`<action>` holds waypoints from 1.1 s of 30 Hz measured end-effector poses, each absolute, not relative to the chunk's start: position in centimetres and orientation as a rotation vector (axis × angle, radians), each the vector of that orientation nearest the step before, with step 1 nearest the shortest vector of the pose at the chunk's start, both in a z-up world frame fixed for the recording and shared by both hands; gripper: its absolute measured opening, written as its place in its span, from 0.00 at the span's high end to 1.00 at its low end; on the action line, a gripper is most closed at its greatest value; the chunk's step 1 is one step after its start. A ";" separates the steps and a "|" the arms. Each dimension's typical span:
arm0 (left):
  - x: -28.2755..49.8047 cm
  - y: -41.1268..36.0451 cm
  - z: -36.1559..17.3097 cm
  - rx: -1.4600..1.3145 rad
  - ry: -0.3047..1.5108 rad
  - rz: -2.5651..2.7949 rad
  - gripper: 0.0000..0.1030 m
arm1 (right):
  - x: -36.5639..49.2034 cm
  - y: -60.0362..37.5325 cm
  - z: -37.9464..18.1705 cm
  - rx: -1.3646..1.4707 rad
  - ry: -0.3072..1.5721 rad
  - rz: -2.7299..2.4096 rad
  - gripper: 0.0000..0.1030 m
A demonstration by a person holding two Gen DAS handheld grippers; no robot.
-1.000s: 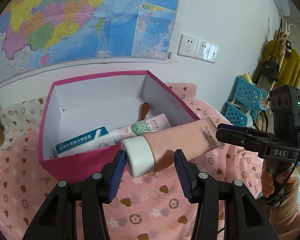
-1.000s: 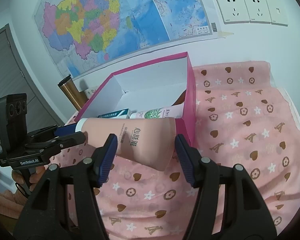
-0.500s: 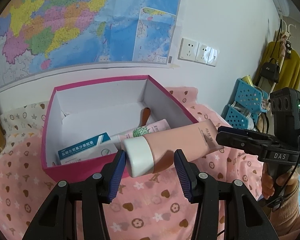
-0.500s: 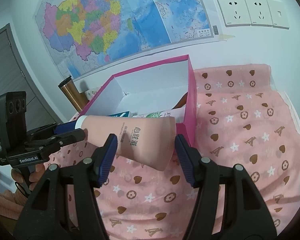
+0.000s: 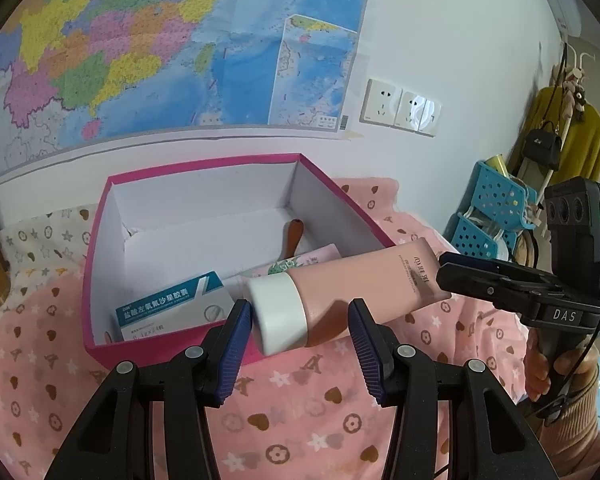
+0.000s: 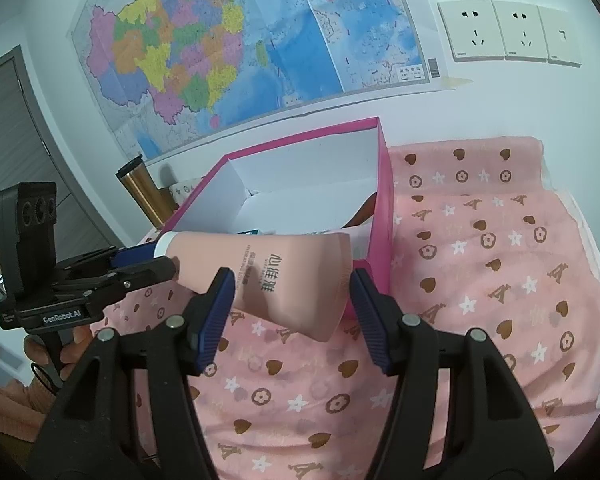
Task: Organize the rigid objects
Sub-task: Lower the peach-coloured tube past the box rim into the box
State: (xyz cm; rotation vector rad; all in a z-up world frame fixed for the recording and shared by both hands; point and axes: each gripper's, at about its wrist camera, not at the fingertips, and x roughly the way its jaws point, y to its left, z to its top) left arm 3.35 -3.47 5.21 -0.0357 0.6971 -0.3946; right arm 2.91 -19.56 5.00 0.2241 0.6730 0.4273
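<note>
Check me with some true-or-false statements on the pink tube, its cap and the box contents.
1. The pink tube lies inside the pink box. False: it is in the air, between the left gripper and right gripper.
2. Its white cap is at the left gripper. True.
3. A blue-and-white carton lies in the box. True.
4. Nothing else is in the box. False: another tube and a brown handle lie there.
</note>
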 end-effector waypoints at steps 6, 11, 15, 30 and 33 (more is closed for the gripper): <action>3.5 -3.4 5.4 -0.035 0.693 -0.394 0.52 | 3.1 -19.6 5.2 0.222 0.668 0.428 0.40; 3.5 -3.5 5.4 -0.035 0.692 -0.394 0.52 | 3.3 -19.6 5.4 0.219 0.667 0.426 0.40; 3.8 -3.5 5.4 -0.036 0.692 -0.393 0.52 | 3.5 -19.7 5.6 0.216 0.666 0.425 0.40; 5.1 -3.6 5.6 -0.041 0.692 -0.385 0.52 | 4.2 -19.9 5.9 0.218 0.665 0.422 0.40; 5.2 -3.6 5.6 -0.041 0.692 -0.383 0.52 | 4.3 -19.9 5.9 0.216 0.665 0.422 0.40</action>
